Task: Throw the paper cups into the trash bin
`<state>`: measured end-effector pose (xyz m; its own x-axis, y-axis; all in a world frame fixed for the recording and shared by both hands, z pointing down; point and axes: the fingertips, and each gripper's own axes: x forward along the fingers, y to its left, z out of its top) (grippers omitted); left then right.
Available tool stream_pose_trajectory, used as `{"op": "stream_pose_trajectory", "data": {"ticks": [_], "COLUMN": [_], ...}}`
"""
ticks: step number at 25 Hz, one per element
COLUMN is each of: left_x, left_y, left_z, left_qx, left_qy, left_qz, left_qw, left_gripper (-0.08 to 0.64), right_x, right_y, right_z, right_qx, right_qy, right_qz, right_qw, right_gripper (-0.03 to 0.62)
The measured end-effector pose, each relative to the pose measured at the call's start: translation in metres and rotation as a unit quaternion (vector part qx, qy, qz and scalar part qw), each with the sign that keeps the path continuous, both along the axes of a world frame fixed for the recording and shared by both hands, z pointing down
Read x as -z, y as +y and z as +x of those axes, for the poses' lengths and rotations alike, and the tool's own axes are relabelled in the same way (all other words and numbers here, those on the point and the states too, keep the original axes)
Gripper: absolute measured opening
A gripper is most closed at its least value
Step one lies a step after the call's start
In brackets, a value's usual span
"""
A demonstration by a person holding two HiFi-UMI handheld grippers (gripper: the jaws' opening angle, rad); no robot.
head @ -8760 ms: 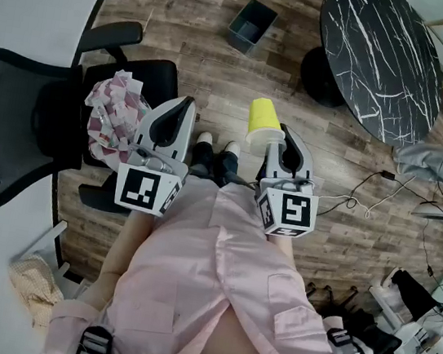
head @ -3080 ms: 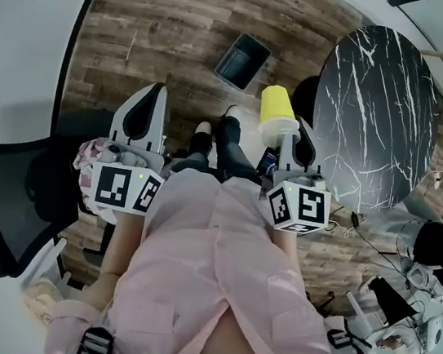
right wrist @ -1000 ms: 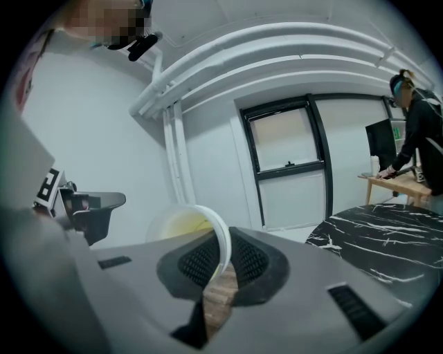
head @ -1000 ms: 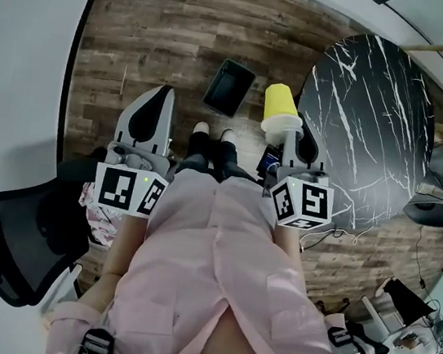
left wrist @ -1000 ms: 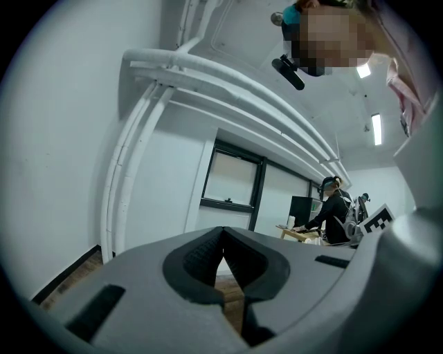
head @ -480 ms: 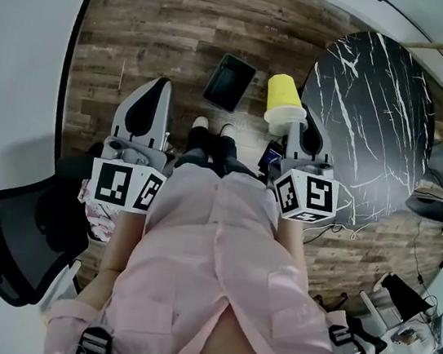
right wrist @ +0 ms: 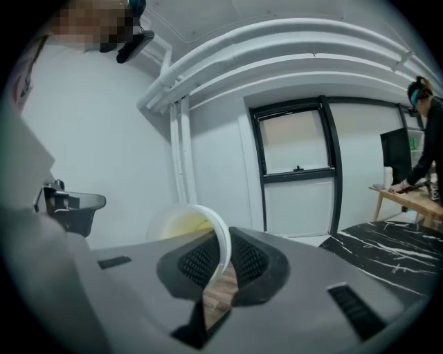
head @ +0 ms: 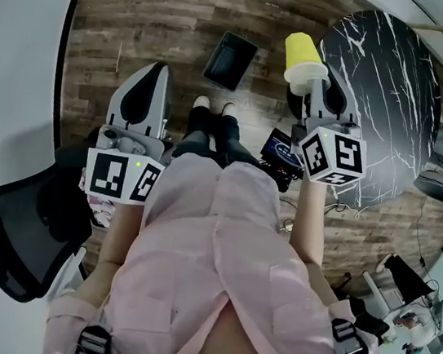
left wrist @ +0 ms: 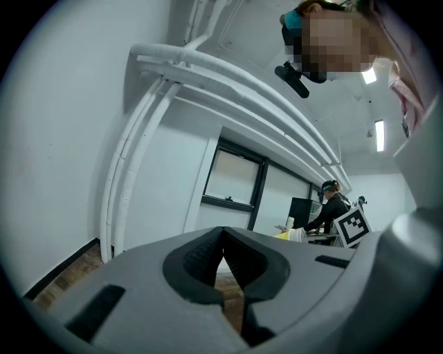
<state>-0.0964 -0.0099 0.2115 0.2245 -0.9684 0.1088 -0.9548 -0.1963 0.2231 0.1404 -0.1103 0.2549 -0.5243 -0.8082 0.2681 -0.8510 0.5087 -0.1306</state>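
Status: one yellow cup (head: 303, 52) is held and not yet in the bin (head: 230, 60). The right gripper (head: 315, 89) is clamped on the cup's white rim, with the wall of the cup pinched between its jaws and the mouth turned back toward the gripper. The left gripper (head: 155, 73) has its jaws together with nothing in them, and is held level at centre left.

In the head view the cup hangs over the wooden floor (head: 147, 12) at upper centre. The bin stands on the floor to its left, near but apart. Remaining steps, by judgement: bring the cup over the bin's opening and release it. No other cups are visible, and the bin's contents cannot be made out.

Obstructions: the black marble table (head: 392, 82) sits just right of the cup. The person's shoes (head: 213, 106) stand just below the bin. A chair (head: 18, 241) at lower left is well clear.
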Motion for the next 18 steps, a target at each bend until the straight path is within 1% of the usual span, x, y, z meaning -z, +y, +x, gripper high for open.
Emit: {"op": "stream_pose_trajectory", "data": {"ticks": [5,8,12,15,18], "left_x": [-0.002,-0.002,-0.004,-0.007,-0.008], "left_y": [-0.002,-0.005,-0.011,-0.015,-0.019], "left_z": [0.0,0.0,0.003,0.004,0.002], "left_qx": [-0.003,-0.006,-0.009,-0.01,-0.008], "left_qy": [0.0,-0.002,-0.003,-0.004,-0.003], "left_qz": [-0.002,-0.002,-0.003,-0.004,-0.002], "left_qw": [1.0,1.0,1.0,0.9999,1.0], "left_gripper": [0.014,0.014,0.014,0.014,0.014], "right_x": [0.006,0.02,0.037,0.027,0.001], "right_y": [-0.02,-0.039,-0.063,-0.067,-0.066], "right_z": [-0.002,-0.002,-0.001,-0.01,-0.024], "right_qx": [0.015,0.03,0.037,0.044,0.054], "right_qy": [0.017,0.027,0.04,0.045,0.05], "right_qz": [0.016,0.036,0.061,0.056,0.03], "right_qw": [1.0,0.999,0.997,0.996,0.997], "right_gripper": [0.044,0.044,0.044,0.044,0.044]}}
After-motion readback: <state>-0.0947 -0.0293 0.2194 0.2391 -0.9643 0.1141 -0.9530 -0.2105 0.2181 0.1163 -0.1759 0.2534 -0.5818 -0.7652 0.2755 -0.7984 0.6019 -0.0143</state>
